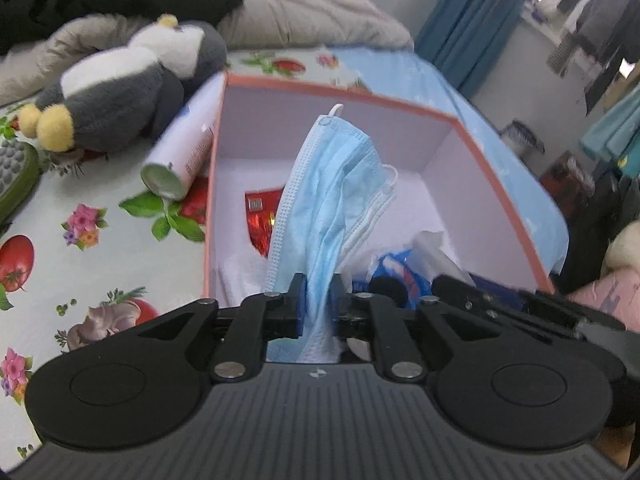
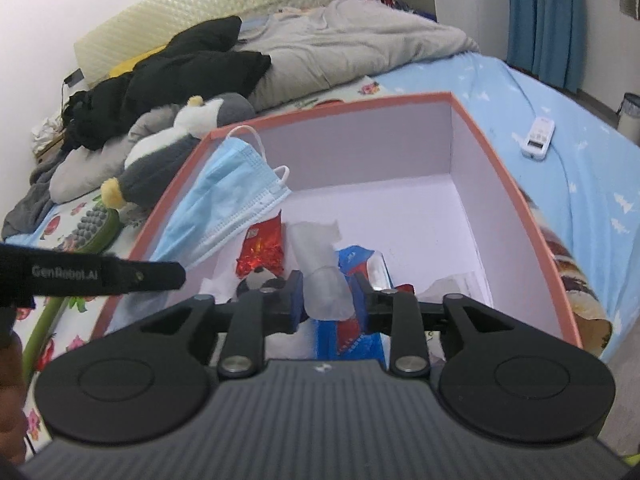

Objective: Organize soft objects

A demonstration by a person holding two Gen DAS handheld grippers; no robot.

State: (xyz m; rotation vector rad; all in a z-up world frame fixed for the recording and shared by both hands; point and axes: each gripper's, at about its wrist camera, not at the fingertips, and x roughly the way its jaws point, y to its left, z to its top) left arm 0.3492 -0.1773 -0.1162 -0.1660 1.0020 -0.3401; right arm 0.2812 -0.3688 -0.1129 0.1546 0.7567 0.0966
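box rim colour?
Salmon pink rim on the box, walls pale lilac inside. Clearest in the right wrist view.

The lower end of the blue face mask [image 1: 320, 216] is hidden behind the left hand-held gripper [image 1: 318, 300]. The box's [image 2: 516, 200] near wall is covered by the gripper bodies in both views. The red packet [image 2: 262, 248] is partly concealed by the mask, and its print is too small to be read. The green massage slipper [image 1: 14, 176] is cut off by the left edge. The spray can's [image 1: 180, 156] lettering is blurred.
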